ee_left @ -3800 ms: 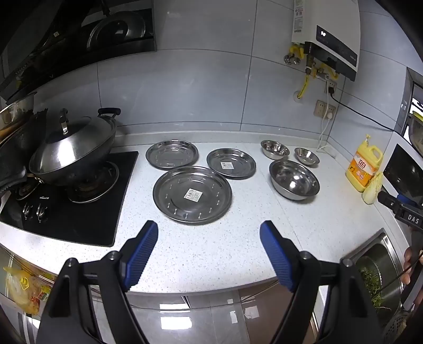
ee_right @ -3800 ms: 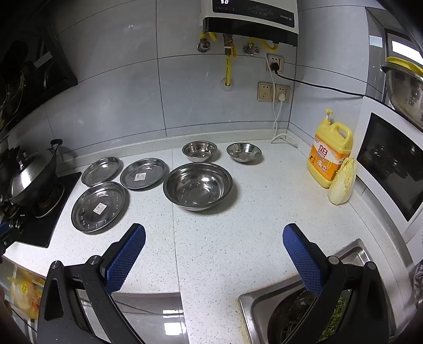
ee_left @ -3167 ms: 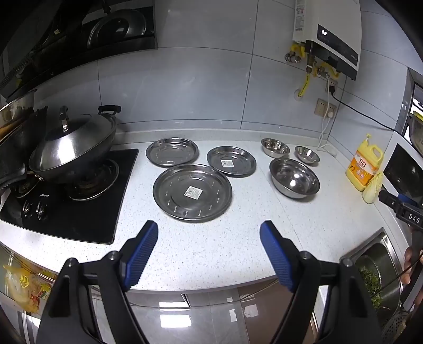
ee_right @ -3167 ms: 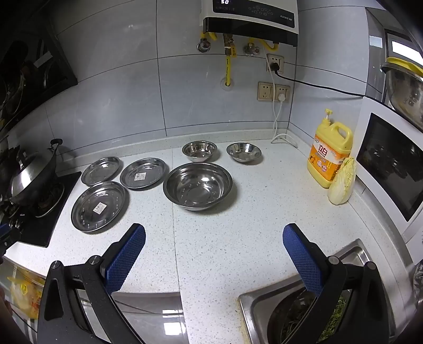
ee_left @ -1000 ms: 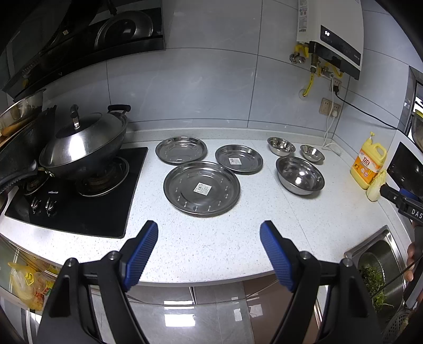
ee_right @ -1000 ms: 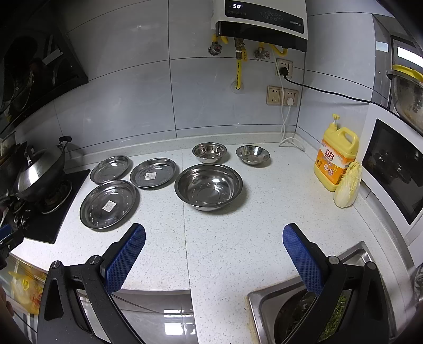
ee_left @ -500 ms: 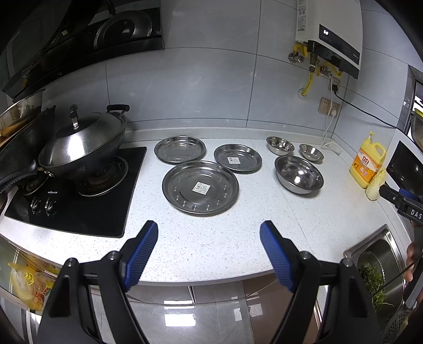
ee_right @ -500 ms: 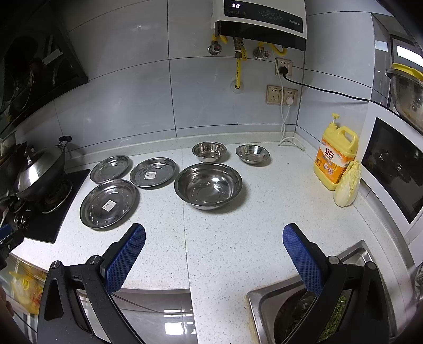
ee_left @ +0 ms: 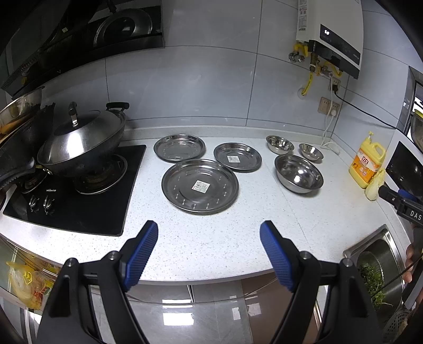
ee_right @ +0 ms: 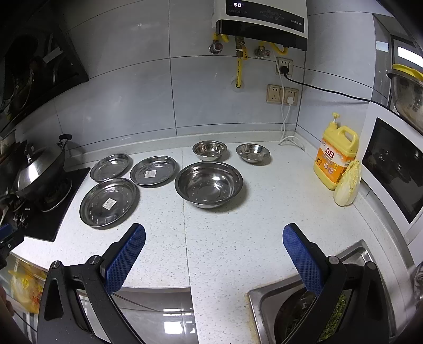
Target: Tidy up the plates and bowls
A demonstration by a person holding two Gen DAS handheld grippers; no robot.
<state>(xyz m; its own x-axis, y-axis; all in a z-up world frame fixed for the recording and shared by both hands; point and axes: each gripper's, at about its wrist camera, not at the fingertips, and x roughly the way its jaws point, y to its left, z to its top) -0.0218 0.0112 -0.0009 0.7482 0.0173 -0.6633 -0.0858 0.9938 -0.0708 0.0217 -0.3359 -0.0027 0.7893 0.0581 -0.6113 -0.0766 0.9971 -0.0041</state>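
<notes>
To my left sits a black gas hob [ee_left: 66,203] set into the white speckled tabletop [ee_left: 211,238], with a lidded steel wok [ee_left: 79,143] resting on its burner. A range hood [ee_left: 87,34] hangs dark above it. On the grey tiled wall ahead I see a white water heater [ee_right: 264,23] with yellow pipes beneath, and wall sockets [ee_right: 281,95] with a black cable plugged in. At my right, a yellow detergent bottle [ee_right: 335,156] stands touching a napa cabbage [ee_right: 347,185]. Near me, a steel sink [ee_right: 317,299] holds green vegetables.
</notes>
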